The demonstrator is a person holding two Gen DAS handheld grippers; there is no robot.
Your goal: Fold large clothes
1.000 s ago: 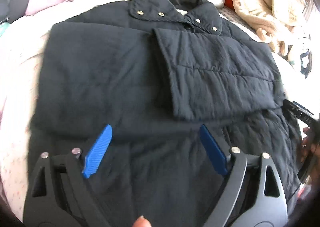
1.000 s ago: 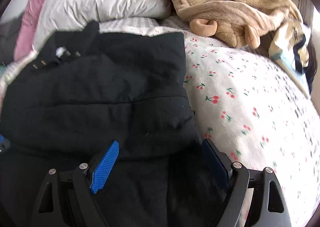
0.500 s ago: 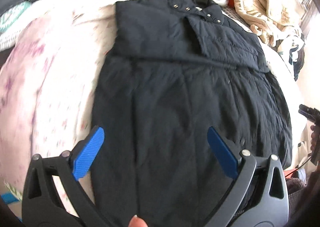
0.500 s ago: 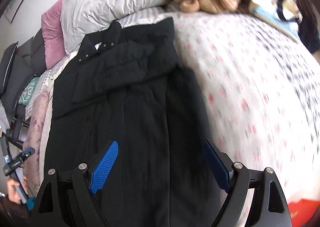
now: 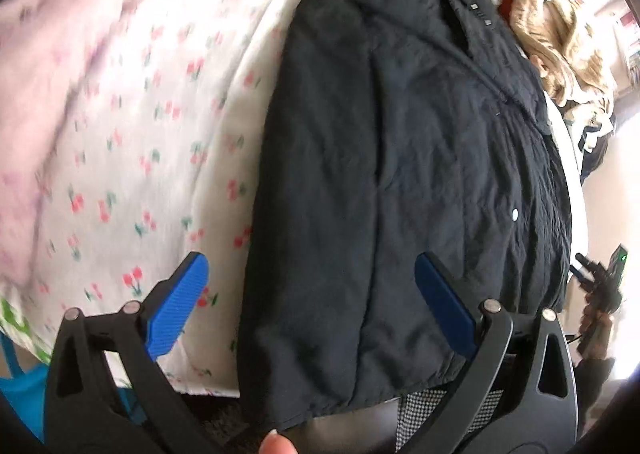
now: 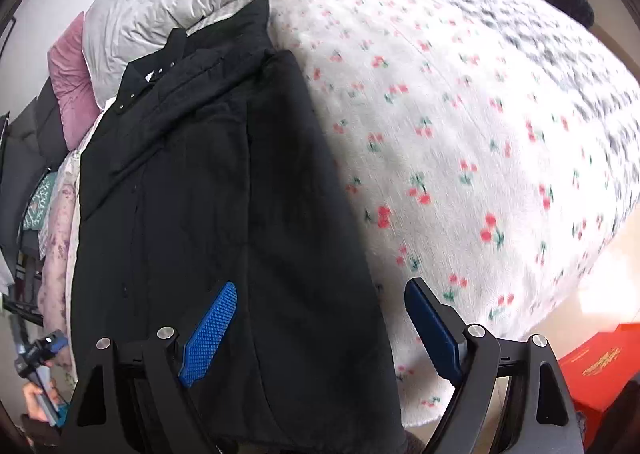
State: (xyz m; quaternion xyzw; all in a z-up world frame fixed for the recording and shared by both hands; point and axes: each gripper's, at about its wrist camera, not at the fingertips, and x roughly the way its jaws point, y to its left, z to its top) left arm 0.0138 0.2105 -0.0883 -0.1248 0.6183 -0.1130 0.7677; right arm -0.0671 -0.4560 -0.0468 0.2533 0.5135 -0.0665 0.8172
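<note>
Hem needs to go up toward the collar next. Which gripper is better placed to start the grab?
Neither clearly: both are open at the hem of the black coat. Left gripper frames the coat's left hem corner, right gripper the right corner. Likely a two-handed lift, each taking its own corner.
</note>
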